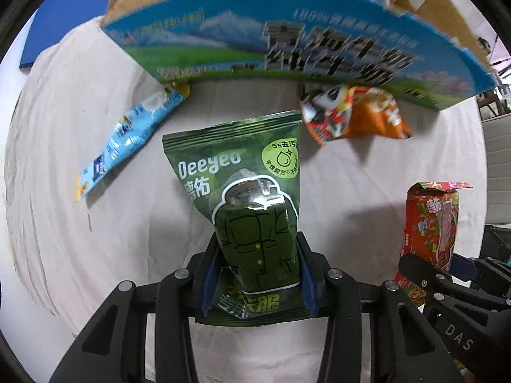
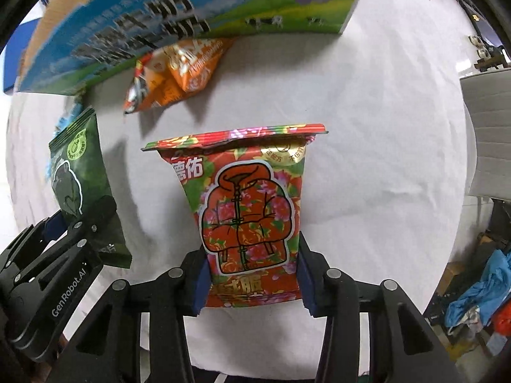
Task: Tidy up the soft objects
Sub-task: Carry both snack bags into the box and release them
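In the left wrist view, the left hand-held gripper holds a green packet with the word "Deeyeo" on it. The two blue pads press the lower part of the packet from both sides, and the packet stands up between them, above the worktop, which is covered with a white cloth. Behind it stands a cardboard box with a blue and green printed side, open at the top. A light blue packet lies on the cloth to the left, with one end near the box. An orange packet lies just in front of the box, to the right. At the right edge, a red flowered packet is held by the right hand-held gripper.

In the right wrist view, the right hand-held gripper holds the red flowered packet by its lower part, one blue pad on each side, and the packet stands up over the white cloth of the worktop. The cardboard box is at the top left, and the orange packet lies touching its lower edge. At the left, the green packet is in the grip of the left hand-held gripper, near the red one but apart from it.
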A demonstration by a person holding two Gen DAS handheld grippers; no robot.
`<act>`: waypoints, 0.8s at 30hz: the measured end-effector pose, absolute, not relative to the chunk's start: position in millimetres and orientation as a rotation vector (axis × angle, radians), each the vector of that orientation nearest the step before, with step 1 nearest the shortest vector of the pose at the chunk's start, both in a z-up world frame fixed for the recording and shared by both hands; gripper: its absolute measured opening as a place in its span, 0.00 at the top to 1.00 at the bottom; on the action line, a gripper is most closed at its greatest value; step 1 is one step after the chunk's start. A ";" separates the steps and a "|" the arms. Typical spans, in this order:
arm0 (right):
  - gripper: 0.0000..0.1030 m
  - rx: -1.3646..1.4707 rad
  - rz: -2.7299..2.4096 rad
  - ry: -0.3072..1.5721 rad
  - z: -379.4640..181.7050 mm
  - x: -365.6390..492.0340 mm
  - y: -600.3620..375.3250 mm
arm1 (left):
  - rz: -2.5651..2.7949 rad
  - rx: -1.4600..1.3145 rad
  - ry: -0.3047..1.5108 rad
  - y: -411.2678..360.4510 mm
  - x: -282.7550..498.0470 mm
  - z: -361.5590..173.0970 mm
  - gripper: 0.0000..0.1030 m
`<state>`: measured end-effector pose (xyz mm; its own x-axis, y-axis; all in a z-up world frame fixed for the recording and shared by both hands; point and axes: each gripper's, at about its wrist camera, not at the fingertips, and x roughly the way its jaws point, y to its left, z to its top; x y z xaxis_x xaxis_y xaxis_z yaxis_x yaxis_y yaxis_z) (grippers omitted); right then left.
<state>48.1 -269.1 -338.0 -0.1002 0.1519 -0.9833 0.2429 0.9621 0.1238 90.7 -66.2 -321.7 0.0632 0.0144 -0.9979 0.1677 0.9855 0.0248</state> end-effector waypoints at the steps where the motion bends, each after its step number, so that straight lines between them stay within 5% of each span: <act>1: 0.54 0.306 -0.074 1.671 -334.2 45.8 -264.3 | -0.125 0.146 1.494 -68.7 91.0 -315.3 0.62; 13: 0.54 0.381 0.017 1.502 -233.3 80.0 -270.7 | -0.247 0.097 1.285 -58.7 91.4 -197.6 0.62; 24: 0.54 0.404 -0.010 1.364 -159.3 163.6 -271.7 | -0.294 0.104 1.148 -45.8 185.6 -115.1 0.62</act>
